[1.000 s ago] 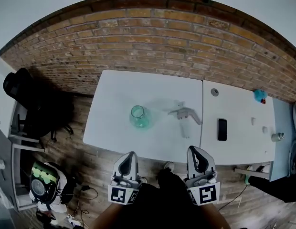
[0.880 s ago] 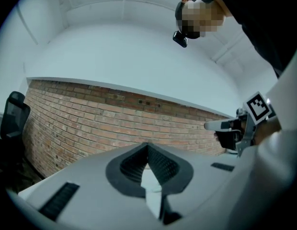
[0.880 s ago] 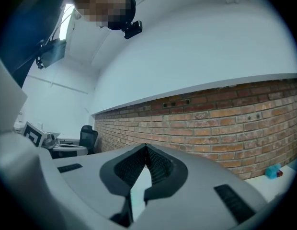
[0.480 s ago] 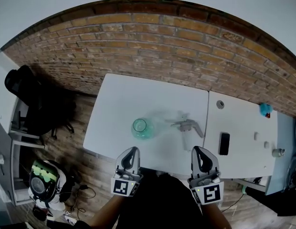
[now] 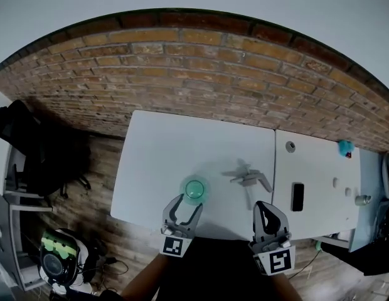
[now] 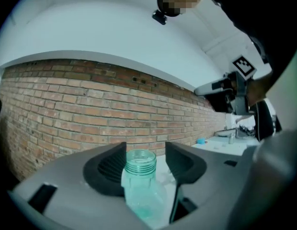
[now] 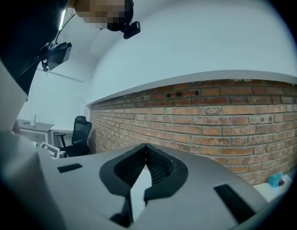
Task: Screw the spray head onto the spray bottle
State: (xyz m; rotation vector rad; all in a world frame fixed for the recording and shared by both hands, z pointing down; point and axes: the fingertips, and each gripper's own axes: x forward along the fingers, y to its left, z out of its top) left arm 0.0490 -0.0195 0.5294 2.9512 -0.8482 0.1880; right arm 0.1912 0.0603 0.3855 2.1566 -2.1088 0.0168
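L gripper (image 5: 187, 203) is held at the front edge of the table (image 5: 158, 144). Its jaws have just been opening and are set apart, w/ the neck of the spray bottle (image 5: 195, 189) between them and no squeeze seen on it. The bottle is stood upright nr the front edge, uncapped. The spray head (image 5: 250, 178) is laid nr the right edge, apart from the bottle. R gripper (image 5: 265, 205) is held by the front right corner, jaws pressed together, nothing btw them.
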